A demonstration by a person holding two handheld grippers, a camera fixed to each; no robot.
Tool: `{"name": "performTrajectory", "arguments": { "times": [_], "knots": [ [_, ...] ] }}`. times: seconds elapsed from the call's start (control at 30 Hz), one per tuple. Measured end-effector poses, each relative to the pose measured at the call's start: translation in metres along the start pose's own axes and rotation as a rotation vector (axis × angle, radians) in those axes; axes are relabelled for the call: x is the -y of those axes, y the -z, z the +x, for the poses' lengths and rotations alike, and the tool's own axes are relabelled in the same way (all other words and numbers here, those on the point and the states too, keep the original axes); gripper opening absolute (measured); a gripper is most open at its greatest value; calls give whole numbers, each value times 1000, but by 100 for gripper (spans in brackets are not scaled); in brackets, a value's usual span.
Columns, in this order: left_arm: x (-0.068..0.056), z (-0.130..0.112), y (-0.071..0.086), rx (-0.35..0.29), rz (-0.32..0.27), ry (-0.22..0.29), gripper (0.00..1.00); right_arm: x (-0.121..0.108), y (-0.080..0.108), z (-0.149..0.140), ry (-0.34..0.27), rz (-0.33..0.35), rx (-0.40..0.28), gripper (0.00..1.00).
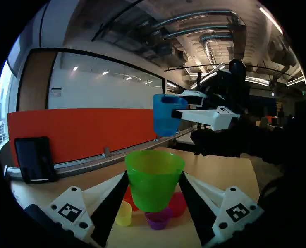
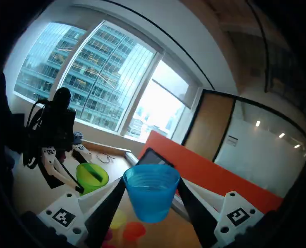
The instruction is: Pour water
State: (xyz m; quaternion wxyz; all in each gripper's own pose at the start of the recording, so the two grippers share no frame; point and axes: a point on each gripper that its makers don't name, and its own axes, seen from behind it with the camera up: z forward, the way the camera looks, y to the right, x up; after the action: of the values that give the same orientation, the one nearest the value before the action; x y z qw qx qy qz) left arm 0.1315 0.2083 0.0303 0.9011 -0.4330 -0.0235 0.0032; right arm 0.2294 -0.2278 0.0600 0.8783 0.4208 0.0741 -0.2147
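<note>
Left hand-held gripper [image 1: 154, 177] grips green cup [image 1: 154, 186]; right hand-held gripper [image 2: 151, 182] grips blue cup [image 2: 151, 200]; small cups [image 1: 159, 219] on table [image 1: 219, 165].

Six cups are counted: green cup [image 1: 154, 180], blue cup [image 1: 163, 118], yellow cup [image 1: 124, 214], purple cup [image 1: 158, 219], pink cup [image 1: 178, 203], red cup [image 2: 133, 230]. The left hand-held gripper [image 1: 154, 175] and right hand-held gripper [image 2: 151, 184] are counted as two. One tablet [image 1: 35, 159] is seen.

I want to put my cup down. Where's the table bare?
Bare wood lies between the black tablet and the small yellow plastic cup, and at the far right of the wooden table. Crowded under the green plastic cup: small purple cup, pink cup.
</note>
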Motion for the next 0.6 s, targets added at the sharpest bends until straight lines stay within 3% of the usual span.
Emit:
{"name": "performTrajectory", "arguments": {
  "times": [0.33,0.6],
  "knots": [
    [-5,2,2,-1,-11,-4,84,-1,-8,19,171,-4,-1,91],
    [-9,3,2,-5,-18,-3,84,-3,-14,30,271,-8,2,91]
  ]
}}
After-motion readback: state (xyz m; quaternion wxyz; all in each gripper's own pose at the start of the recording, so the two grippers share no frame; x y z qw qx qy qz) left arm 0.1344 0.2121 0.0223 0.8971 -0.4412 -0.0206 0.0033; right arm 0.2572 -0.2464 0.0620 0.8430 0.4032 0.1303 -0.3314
